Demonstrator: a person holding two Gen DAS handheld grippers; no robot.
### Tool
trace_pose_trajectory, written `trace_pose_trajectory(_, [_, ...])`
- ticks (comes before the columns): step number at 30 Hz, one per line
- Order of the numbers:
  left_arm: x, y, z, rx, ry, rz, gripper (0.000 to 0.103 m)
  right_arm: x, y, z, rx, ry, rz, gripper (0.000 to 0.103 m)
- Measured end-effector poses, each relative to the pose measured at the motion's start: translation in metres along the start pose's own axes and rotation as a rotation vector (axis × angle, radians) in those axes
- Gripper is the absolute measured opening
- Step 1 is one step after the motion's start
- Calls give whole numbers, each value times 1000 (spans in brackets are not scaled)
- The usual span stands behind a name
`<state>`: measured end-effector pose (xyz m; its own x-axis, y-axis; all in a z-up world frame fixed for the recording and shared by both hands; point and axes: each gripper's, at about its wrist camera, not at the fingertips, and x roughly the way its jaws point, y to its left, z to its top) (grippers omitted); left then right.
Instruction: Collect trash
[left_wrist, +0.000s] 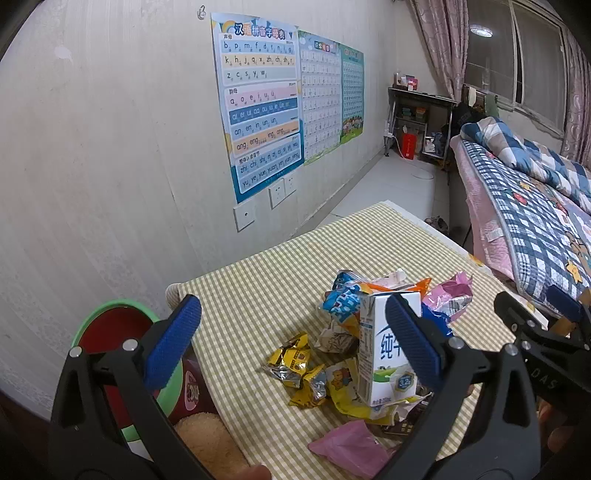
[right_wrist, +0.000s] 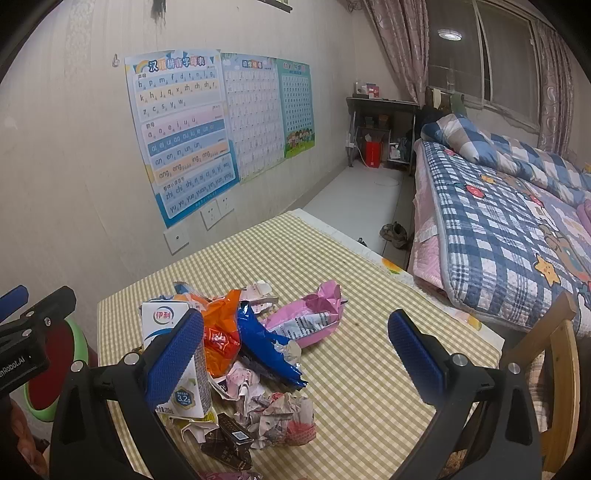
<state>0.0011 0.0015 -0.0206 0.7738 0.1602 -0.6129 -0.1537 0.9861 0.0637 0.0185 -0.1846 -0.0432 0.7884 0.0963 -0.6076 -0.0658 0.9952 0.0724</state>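
Note:
A pile of trash lies on the checked tablecloth (left_wrist: 258, 280): a white milk carton (left_wrist: 380, 354) standing upright, yellow wrappers (left_wrist: 295, 365), a blue wrapper (left_wrist: 341, 301), an orange bag (right_wrist: 221, 332), a pink bag (right_wrist: 314, 314), crumpled paper (right_wrist: 277, 410) and a pink sheet (left_wrist: 347, 446). My left gripper (left_wrist: 291, 339) is open above the pile's left side, its right finger in front of the carton. My right gripper (right_wrist: 295, 350) is open over the pile, its left finger in front of the carton (right_wrist: 181, 354). Neither holds anything.
A green-rimmed bin with a red inside (left_wrist: 110, 325) stands left of the table by the wall. A bed with a checked quilt (right_wrist: 498, 206) is to the right. A wooden chair (right_wrist: 557, 369) stands at the table's right corner. Posters hang on the wall (left_wrist: 258, 110).

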Motion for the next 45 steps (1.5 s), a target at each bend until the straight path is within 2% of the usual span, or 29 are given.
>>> trace_pose_trajectory(10, [6,6,0,-4,24,-22,98,2,0,-2,-6,1,-4,96])
trace_pose_trajectory(12, [8,10,-1,-7,24,-1,98,5,-4,-1,-1,7,-12,96])
trace_pose_trajectory(14, [11,9,-3,14,22,25,98,11,-13,0,28,50,-27,96])
trace_pose_trajectory(16, [18,2,-9,49,50,35,98,18,-19,0,42,92,-4,96])
trace_pose_trajectory(19, [29,-12,-18,70,110,-69,98,26,-27,-1,63,136,43,96])
trace_pose_trajectory(21, [34,-25,-22,81,113,-89,98,29,-37,-1,103,155,71,96])
trace_pose_trajectory(24, [47,-53,-29,163,93,-57,98,33,-49,0,140,186,72,96])
trace_pose_trajectory(27, [60,-70,-36,221,59,22,98,34,-56,0,150,193,59,95])
trace_pose_trajectory(29, [67,-74,-36,227,67,10,98,38,-61,1,155,198,50,91])
trace_pose_trajectory(33, [94,-87,-37,272,213,-82,98,54,-74,-3,249,256,134,80])
trace_pose_trajectory(35, [102,-85,-39,247,258,-125,98,64,-80,-6,320,301,193,77])
trace_pose_trajectory(37, [106,-80,-42,198,293,-168,93,72,-85,-8,379,332,223,75])
trace_pose_trajectory(39, [108,-76,-45,174,314,-188,74,81,-88,-6,413,344,234,75])
trace_pose_trajectory(41, [106,-75,-47,166,314,-209,63,93,-89,-2,430,347,216,75])
trace_pose_trajectory(45, [91,-69,-48,177,277,-205,60,126,-89,-4,454,376,185,75])
